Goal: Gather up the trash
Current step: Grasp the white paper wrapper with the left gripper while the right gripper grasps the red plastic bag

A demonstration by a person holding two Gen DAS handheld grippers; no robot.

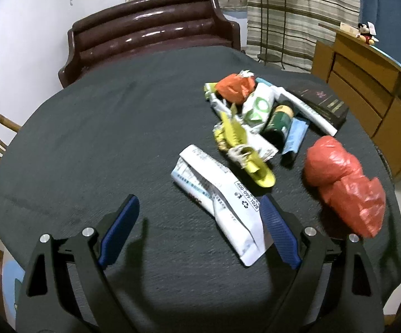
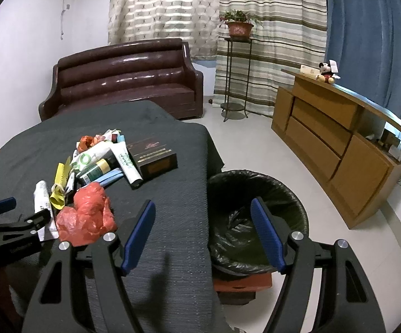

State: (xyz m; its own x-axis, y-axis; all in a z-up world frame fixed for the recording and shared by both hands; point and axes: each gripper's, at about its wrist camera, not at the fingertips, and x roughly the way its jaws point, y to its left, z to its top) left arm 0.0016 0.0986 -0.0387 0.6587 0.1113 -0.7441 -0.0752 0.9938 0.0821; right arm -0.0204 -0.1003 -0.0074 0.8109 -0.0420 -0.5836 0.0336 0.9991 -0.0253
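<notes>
Room: dark-clothed table (image 1: 89, 138) before a brown sofa (image 1: 150, 27), striped curtains behind.

Left wrist view
- Left gripper (image 1: 200, 227): jaws spread wide, nothing clamped; it hangs low over the table's near edge.
- White carton (image 1: 217, 197): flattened, lying on the cloth; its near end sits between the blue pads (image 1: 120, 230) beside the right-hand one; contact cannot be confirmed.
- Trash pile (image 1: 256, 119): wrappers, tubes and a green can, heaped toward the table's right edge.
- Red bag (image 1: 344, 183): crumpled, just right of the carton, close to the right edge.

Right wrist view
- Right gripper (image 2: 203, 236): jaws apart and empty, straddling the table's right edge.
- Bin (image 2: 258, 216): black-lined, on the floor against that edge.
- Dark box (image 2: 156, 158): behind the pile.

Step in hand: approach to a first pick; all trash remains on the table.
Next move, as judged: centre the left jaws over the carton, close, then carry it to the bin.
</notes>
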